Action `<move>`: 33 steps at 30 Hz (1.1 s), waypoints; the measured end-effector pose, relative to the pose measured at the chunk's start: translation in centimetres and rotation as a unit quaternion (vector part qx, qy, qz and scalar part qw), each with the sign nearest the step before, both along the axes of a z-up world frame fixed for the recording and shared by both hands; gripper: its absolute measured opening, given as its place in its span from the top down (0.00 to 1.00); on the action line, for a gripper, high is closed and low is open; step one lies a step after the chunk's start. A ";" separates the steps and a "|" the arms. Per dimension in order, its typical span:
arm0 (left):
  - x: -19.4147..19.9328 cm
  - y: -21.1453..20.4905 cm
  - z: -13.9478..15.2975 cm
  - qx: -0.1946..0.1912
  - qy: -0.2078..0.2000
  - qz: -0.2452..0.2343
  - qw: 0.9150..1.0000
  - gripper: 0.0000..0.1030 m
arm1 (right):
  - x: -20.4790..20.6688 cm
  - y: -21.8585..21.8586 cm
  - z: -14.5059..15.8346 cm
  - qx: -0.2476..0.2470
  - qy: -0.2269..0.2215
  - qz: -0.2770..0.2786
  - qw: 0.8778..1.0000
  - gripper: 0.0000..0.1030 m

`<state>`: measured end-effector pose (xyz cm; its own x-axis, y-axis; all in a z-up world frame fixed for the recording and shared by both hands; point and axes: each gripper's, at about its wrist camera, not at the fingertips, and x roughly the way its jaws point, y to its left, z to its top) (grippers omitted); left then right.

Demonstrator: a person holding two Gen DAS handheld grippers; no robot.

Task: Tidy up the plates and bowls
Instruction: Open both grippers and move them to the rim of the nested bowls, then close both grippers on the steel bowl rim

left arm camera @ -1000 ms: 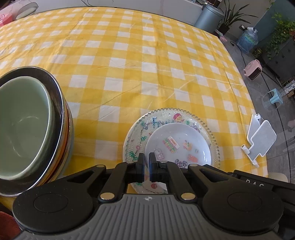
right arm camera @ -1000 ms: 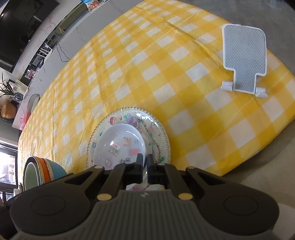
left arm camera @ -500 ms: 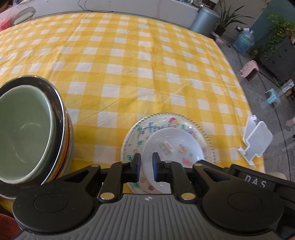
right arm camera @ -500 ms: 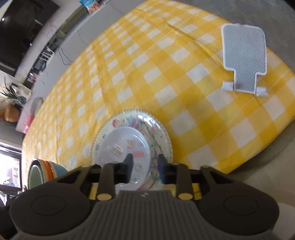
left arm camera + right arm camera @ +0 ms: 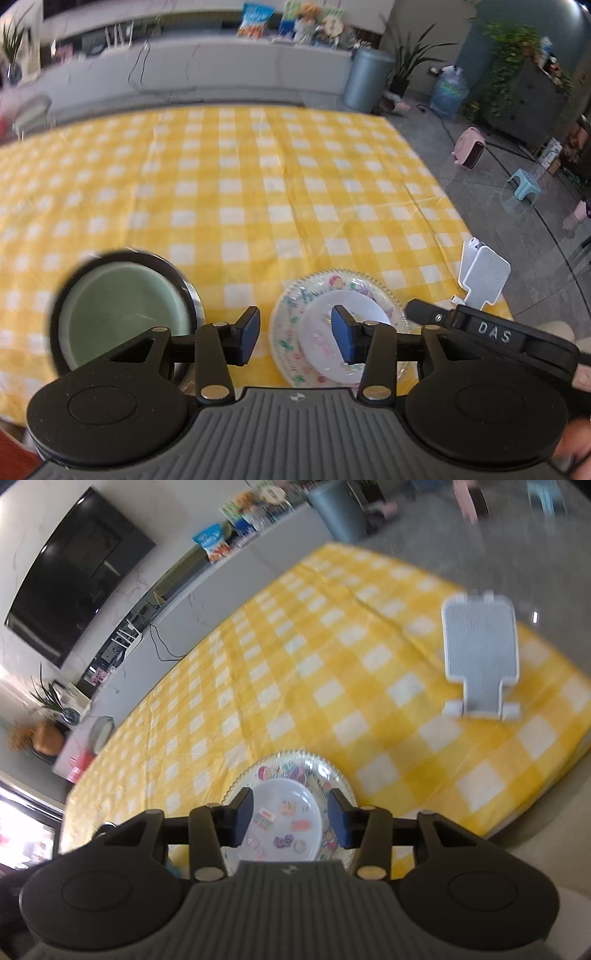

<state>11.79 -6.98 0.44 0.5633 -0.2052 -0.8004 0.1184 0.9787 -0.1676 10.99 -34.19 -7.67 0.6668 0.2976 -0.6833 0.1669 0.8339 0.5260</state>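
my left tool (image 5: 294, 335) and right tool (image 5: 289, 822) have just been opening, empty, above the small white plate (image 5: 284, 818) nested in the patterned plate (image 5: 338, 781); green bowl (image 5: 118, 314) sits in stacked bowls.

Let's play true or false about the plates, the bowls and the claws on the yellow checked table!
1. The small white plate lies on the bigger patterned plate. True.
2. The green bowl sits alone on the cloth. False: it is nested inside a stack of bowls.
3. The left claw is clamped on a plate. False: its jaws have just been opening and nothing is pinched between them.
4. The right claw is open. True; its jaws have just been opening too.
5. A white stand rests on the tablecloth. True.
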 end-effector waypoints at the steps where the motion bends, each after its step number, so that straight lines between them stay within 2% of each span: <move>1: -0.4 0.7 0.6 0.002 -0.007 0.002 1.000 0.49 | -0.2 0.3 0.5 -0.015 -0.007 0.000 1.000 0.56; 6: -1.8 5.3 2.9 -0.024 -0.030 0.036 0.999 0.45 | -1.7 2.5 3.3 -0.085 -0.045 0.011 0.995 0.46; 10: -2.5 9.1 3.6 -0.033 -0.043 0.068 0.996 0.36 | -2.9 5.2 5.1 -0.091 -0.055 0.032 0.994 0.45; 12: -2.8 10.8 3.4 -0.040 -0.041 0.082 0.995 0.34 | -3.5 6.7 5.8 -0.090 -0.054 0.046 0.993 0.41; 15: -2.9 13.3 2.6 -0.048 -0.030 0.112 0.992 0.34 | -3.9 9.3 6.2 -0.089 -0.051 0.057 0.993 0.30; 16: -2.9 14.1 2.3 -0.052 -0.027 0.122 0.991 0.34 | -4.0 10.1 6.2 -0.085 -0.050 0.056 0.994 0.26; 23: -3.1 18.5 -0.7 -0.096 0.006 0.180 0.979 0.34 | -3.1 15.5 4.9 -0.086 -0.030 0.087 0.992 0.26; 29: -2.3 19.2 -3.1 -0.136 0.027 0.179 0.974 0.32 | -1.3 17.3 2.4 -0.072 0.009 0.098 0.993 0.29; 33: -1.6 18.8 -4.5 -0.141 0.045 0.174 0.974 0.32 | -0.5 17.7 0.6 -0.055 0.036 0.099 0.993 0.32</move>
<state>10.15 11.79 -4.07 0.5675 -0.2336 -0.7895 -0.2400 0.8703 -0.4301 10.51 -16.50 -7.08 0.5509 0.3386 -0.7628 0.0286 0.9058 0.4228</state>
